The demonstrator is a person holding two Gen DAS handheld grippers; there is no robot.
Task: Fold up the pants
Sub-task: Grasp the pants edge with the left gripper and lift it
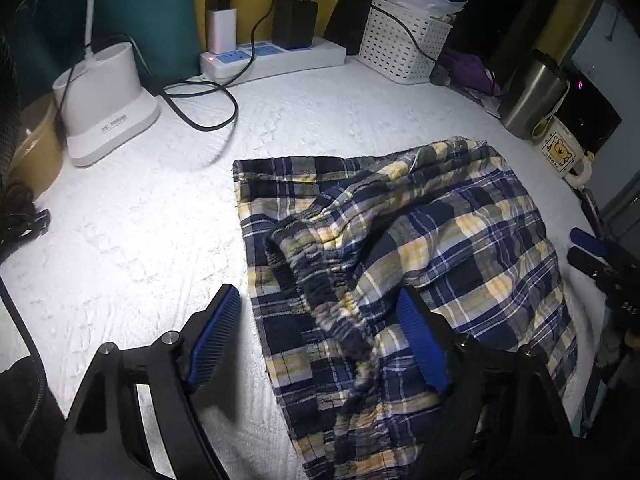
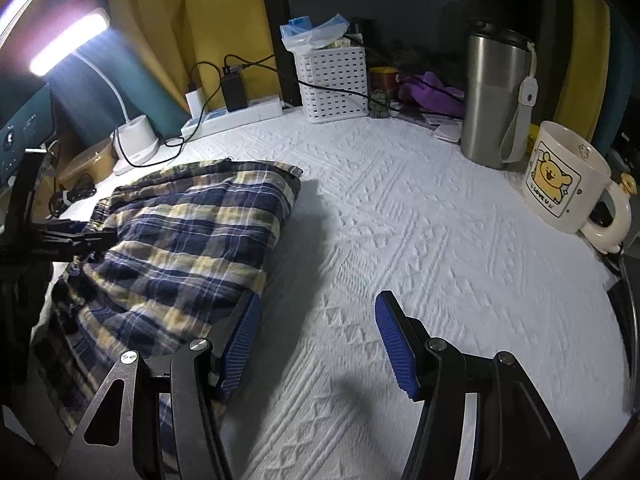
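Blue, yellow and white plaid pants [image 1: 460, 232] lie folded over on a white textured cloth [image 1: 140, 220]. Their gathered elastic waistband [image 1: 320, 280] runs up between the two blue pads of my left gripper [image 1: 320, 320], which is open; the left pad hangs over bare cloth and the right pad over the plaid, neither pressing. In the right wrist view, my right gripper [image 2: 320, 332] is open over bare white cloth [image 2: 400, 220], its left pad just beside the edge of the pants [image 2: 192, 232]. Its blue tips [image 1: 586, 249] show at the pants' right side.
Along the back stand a white lamp base [image 1: 108, 100], a power strip [image 1: 276, 58] with chargers and a looping black cable [image 1: 208, 108], and a white basket [image 1: 400, 46]. A steel tumbler [image 2: 496, 100] and a bear mug [image 2: 560, 176] sit at the right.
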